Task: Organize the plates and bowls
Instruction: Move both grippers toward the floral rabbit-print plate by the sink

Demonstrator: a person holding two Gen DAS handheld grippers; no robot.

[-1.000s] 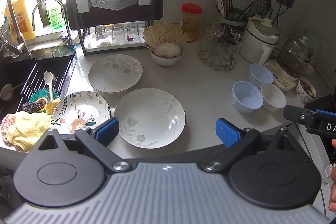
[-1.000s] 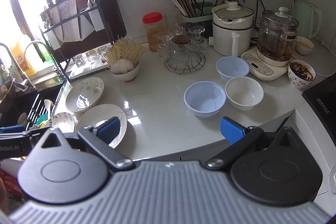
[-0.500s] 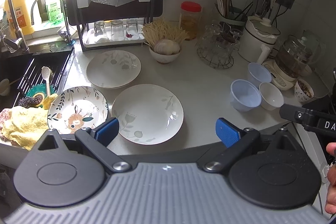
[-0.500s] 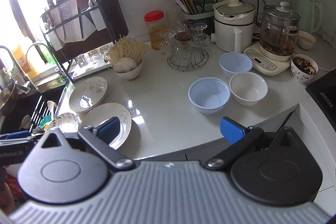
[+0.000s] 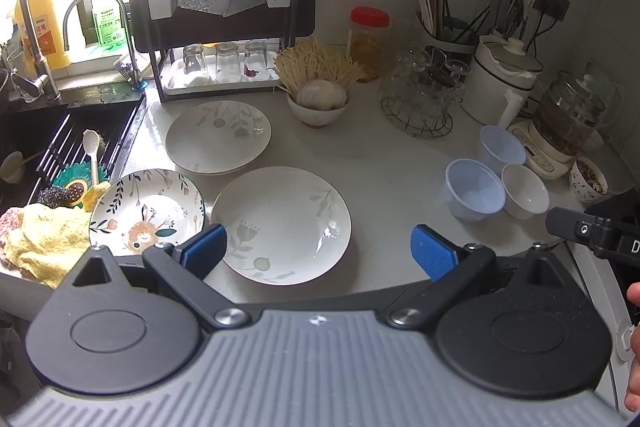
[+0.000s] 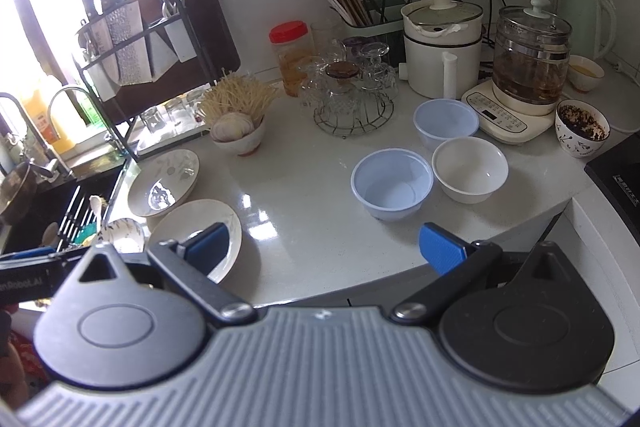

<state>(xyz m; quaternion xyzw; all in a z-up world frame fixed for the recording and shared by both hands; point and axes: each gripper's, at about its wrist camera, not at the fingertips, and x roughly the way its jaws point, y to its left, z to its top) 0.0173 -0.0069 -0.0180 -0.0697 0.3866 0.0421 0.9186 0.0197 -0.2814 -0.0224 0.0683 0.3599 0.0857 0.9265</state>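
Three plates lie on the white counter: a near white plate [image 5: 282,223], a far white plate [image 5: 218,135] and a rabbit-pattern plate [image 5: 146,213] by the sink. To the right stand a blue plastic bowl [image 6: 391,183], a white bowl [image 6: 470,169] and a second blue bowl [image 6: 445,121]. My left gripper [image 5: 318,253] hangs open above the counter's front edge, just short of the near white plate, holding nothing. My right gripper [image 6: 326,251] is also open and empty, short of the front blue bowl. The right gripper's body shows at the right edge of the left wrist view.
A sink [image 5: 48,155] with a yellow cloth and spoon lies at the left. A dish rack [image 5: 224,11] with glasses, a bowl of enoki and garlic [image 5: 318,101], a wire glass stand [image 6: 352,95], a white cooker [image 6: 442,47], a glass kettle [image 6: 528,55] and a filled patterned bowl [image 6: 582,129] line the back.
Both grippers have drawn back and risen a little, so plates and bowls sit slightly further off. Nothing on the counter has moved; both stay open.
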